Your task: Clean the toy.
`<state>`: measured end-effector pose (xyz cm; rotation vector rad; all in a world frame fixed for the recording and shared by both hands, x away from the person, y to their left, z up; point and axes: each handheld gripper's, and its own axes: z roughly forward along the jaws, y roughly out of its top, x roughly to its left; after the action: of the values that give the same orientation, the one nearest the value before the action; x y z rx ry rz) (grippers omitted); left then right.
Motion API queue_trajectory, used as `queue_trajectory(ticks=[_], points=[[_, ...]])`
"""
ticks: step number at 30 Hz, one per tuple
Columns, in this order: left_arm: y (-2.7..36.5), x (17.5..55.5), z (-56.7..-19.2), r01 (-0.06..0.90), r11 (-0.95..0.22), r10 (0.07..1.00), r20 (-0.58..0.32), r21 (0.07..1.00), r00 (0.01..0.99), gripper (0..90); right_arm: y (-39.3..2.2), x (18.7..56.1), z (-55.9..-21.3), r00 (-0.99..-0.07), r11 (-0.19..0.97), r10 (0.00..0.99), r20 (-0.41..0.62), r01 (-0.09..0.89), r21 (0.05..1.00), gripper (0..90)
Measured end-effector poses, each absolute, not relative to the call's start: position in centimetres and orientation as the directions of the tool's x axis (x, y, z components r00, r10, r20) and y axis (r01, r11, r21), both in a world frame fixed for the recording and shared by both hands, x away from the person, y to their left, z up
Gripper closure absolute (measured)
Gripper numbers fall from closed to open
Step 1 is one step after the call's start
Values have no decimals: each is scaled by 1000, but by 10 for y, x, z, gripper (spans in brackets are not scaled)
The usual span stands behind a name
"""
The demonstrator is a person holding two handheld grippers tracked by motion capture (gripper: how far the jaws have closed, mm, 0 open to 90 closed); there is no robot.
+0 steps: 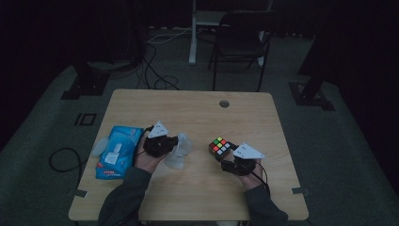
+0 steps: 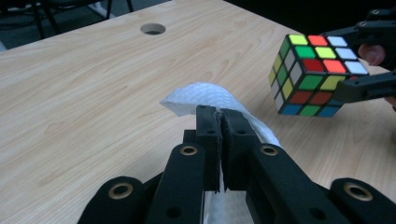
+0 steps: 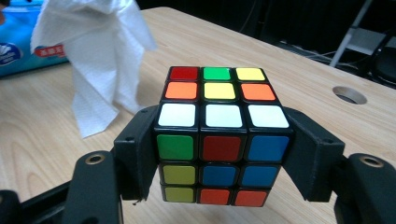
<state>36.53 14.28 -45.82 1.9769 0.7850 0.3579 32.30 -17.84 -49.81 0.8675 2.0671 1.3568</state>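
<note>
while the wooden tabletop [image 1: 197,188] carries everything here, the landmark to go by is the round cable hole [image 1: 224,103] near its far edge. well to the near left of that hole, by the tabletop's left edge, lies a blue pack of wipes [image 1: 117,151]. just right of the pack, and nearer the person than the hole, the left tool [image 1: 170,146] has its jaws pressed together on a white tissue [image 1: 180,151]; in the left gripper view the tissue [image 2: 210,97] bulges out above the pinched jaw tips and its loose end hangs down toward the wood. almost straight toward the person from the hole, the right tool [image 1: 229,155] is clamped on a scrambled colour cube [image 1: 219,147], one jaw flat against each side of it [image 3: 219,135], and the cube is lifted clear of the tabletop.
</note>
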Motion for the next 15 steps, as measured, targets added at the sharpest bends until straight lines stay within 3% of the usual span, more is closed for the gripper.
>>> queue_trajectory(ticks=[15], points=[[151, 364, -468, 392, -337, 713, -40, 856, 700, 875, -187, 334, -512, -607, 270, 793, -51, 276, 922, 348]])
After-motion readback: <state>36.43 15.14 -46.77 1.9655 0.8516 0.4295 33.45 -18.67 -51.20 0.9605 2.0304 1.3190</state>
